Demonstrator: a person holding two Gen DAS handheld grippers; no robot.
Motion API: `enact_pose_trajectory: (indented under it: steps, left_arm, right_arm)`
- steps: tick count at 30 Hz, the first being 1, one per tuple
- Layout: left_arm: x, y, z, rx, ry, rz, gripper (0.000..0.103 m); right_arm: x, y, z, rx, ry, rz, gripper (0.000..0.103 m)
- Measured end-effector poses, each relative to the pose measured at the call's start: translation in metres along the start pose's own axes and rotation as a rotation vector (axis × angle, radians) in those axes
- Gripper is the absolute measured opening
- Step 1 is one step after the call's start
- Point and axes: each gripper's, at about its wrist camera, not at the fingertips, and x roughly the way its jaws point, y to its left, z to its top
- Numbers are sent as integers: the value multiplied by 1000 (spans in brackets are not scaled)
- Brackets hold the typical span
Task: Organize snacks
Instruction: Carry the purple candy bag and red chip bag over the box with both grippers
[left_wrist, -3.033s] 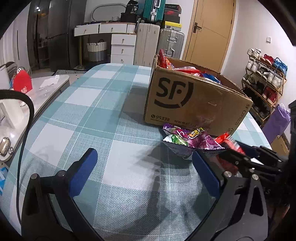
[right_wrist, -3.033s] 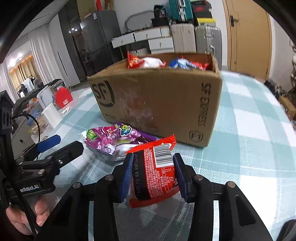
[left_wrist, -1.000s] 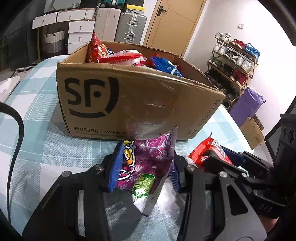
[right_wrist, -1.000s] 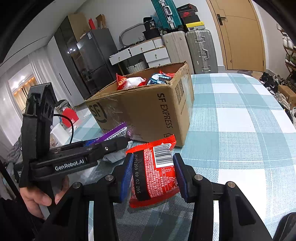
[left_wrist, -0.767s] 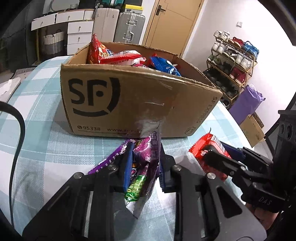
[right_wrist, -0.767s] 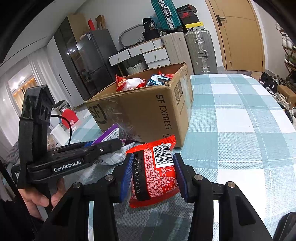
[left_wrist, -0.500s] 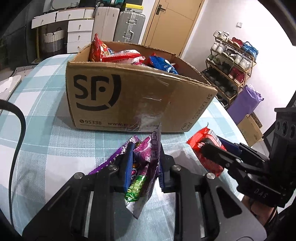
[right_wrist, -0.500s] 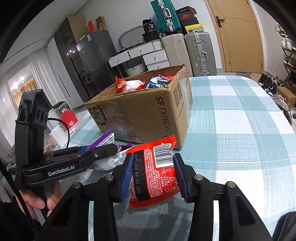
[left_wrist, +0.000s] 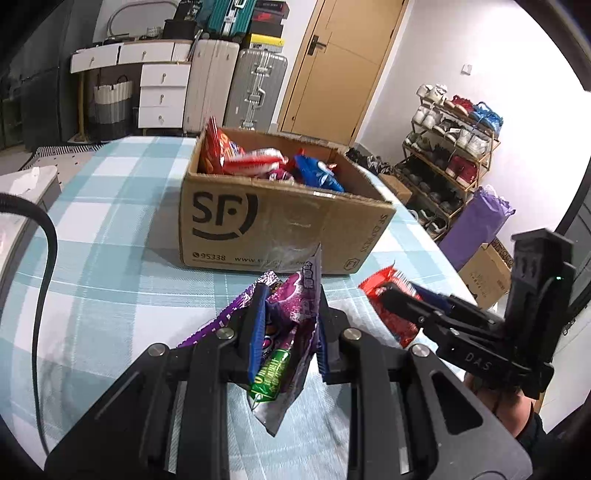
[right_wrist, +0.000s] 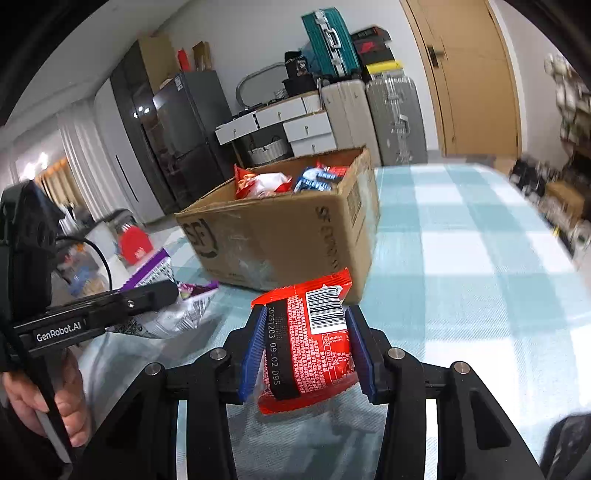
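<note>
Left wrist: one purple packet (left_wrist: 291, 325); one box (left_wrist: 273, 221)

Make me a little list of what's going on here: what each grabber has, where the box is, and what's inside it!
left gripper: shut on a crinkly purple snack packet
right gripper: shut on a red foil snack packet with a barcode
box: brown cardboard box printed SF, on the blue-and-white checked tablecloth, beyond both grippers
inside the box: red, white and blue snack bags
both packets: not yet in the box
</note>
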Motion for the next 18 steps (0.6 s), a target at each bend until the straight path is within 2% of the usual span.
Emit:
enact_pose_trajectory:
  steps: [5,10,15,18]
  left_arm:
    - [-36,-3,3,-7,-47,-16,20]
    - [-69,-8,13,-1,-82,-28,20]
    - [-107,-11,35,0,-111,-59,20]
    - [-127,-15,49,15,-117,-73,20]
  right_arm:
    - [-17,10,5,21,-17,13,44]
    - [-46,42,26,-70,-72,15,44]
    - [-68,68,48,-122,-105,36,44]
    - [-80,73,67,-102,-126,77,44]
